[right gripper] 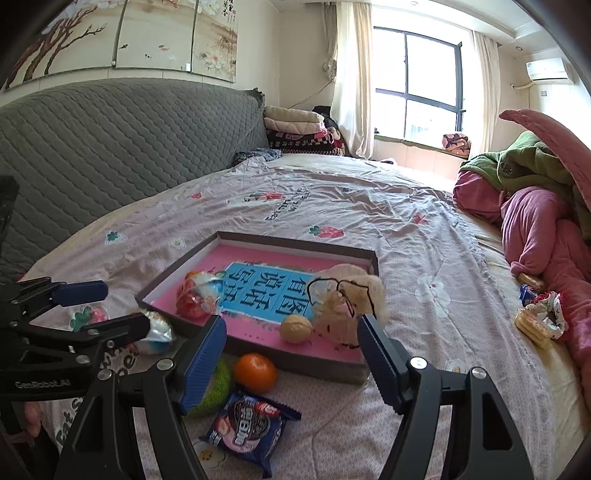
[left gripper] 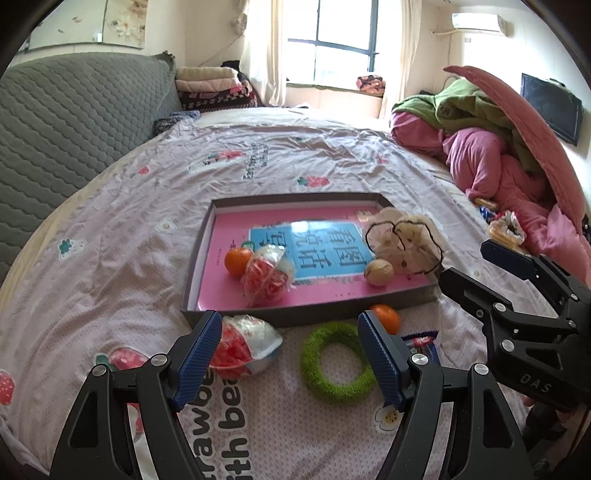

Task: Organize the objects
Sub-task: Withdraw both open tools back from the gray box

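Both tongs, the left gripper (left gripper: 290,356) and right gripper (right gripper: 291,360), are wide apart and empty, so next grab the near orange (right gripper: 256,372) and drop it into the tray (right gripper: 325,363) just behind.

- Grey quilted headboard cover (right gripper: 110,155) running along the left side of the bed.
- Pale bedsheet (left gripper: 295,155) printed with strawberries and lettering, creased all over.
- Folded blankets (right gripper: 299,129) stacked in the far corner by the curtain (right gripper: 351,74).
- Bright window (left gripper: 332,37) at the back, air conditioner (left gripper: 480,22) high on the wall.
- Pink quilt (left gripper: 491,158) heaped at right, green garment (left gripper: 469,107) on top.
- Flower painting (right gripper: 129,33) above the headboard.
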The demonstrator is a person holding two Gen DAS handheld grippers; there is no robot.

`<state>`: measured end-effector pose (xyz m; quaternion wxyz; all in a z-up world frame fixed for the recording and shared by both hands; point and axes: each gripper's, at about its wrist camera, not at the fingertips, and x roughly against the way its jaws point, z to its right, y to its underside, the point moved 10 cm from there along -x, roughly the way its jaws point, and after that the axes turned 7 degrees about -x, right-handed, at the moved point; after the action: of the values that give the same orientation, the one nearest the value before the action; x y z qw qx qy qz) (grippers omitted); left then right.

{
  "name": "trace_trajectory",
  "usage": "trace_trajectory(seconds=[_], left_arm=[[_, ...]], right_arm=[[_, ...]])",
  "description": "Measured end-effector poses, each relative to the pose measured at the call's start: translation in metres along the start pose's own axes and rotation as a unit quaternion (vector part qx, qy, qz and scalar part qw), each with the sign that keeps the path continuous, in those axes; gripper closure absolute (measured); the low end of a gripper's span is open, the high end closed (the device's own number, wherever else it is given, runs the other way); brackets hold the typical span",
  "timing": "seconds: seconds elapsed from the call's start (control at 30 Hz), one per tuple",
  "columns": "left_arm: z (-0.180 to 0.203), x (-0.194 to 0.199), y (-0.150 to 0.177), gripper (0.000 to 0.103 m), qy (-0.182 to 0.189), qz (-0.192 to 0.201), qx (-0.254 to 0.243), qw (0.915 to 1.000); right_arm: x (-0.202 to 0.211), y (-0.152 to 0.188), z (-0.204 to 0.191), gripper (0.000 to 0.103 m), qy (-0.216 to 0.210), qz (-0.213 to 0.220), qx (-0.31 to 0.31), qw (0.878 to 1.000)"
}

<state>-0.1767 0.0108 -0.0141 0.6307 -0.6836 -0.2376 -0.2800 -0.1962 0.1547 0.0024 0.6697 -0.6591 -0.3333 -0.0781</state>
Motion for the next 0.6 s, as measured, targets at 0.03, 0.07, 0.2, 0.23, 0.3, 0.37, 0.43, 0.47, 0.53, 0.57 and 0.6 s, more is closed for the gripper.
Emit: trace_trajectory(seconds=[0.03,0.07,0.2,0.23,0.3,0.37,0.43,0.47,0.53,0.57,0.6], left_arm=[[0.001,-0.002,0.003,0.026,0.001,-0.005,-0.001,1.0],[0.003,-0.004,0.006,0.026,0.003,-0.009,-0.001,1.0],[0.009,-0.015,0.018,0.026,0.01,-0.031,-0.007,0.9995],[0.011,-0.018,0.021,0.026,0.011,-0.036,-0.009,0.9993],[0.012,-0.024,0.027,0.026,0.009,-0.046,-0.011,0.9988],[0.014,-0.031,0.033,0.026,0.008,-0.055,-0.012,0.9984],[0.014,-0.037,0.039,0.026,0.009,-0.064,-0.011,0.9979],[0.014,-0.04,0.042,0.026,0.009,-0.067,-0.011,0.9976],[0.014,-0.043,0.045,0.026,0.007,-0.072,-0.011,0.9973],[0.014,-0.045,0.047,0.026,0.006,-0.075,-0.011,0.9971],[0.013,-0.046,0.047,0.026,0.006,-0.075,-0.011,0.9971]], right_arm=[[0.001,0.002,0.0,0.03,0.001,-0.002,0.001,1.0],[0.001,0.005,0.0,0.03,0.003,-0.004,0.003,1.0],[0.002,0.019,0.0,0.03,0.005,-0.019,0.003,1.0],[0.002,0.024,0.0,0.03,0.007,-0.024,0.004,1.0],[0.002,0.031,-0.001,0.03,0.009,-0.032,0.005,0.999],[0.002,0.037,-0.002,0.03,0.009,-0.038,0.006,0.999],[0.003,0.044,-0.004,0.03,0.011,-0.044,0.013,0.999],[0.004,0.046,-0.005,0.03,0.012,-0.045,0.016,0.999],[0.005,0.049,-0.007,0.03,0.014,-0.048,0.021,0.999],[0.005,0.052,-0.008,0.03,0.014,-0.051,0.023,0.998],[0.005,0.054,-0.008,0.03,0.014,-0.053,0.024,0.998]])
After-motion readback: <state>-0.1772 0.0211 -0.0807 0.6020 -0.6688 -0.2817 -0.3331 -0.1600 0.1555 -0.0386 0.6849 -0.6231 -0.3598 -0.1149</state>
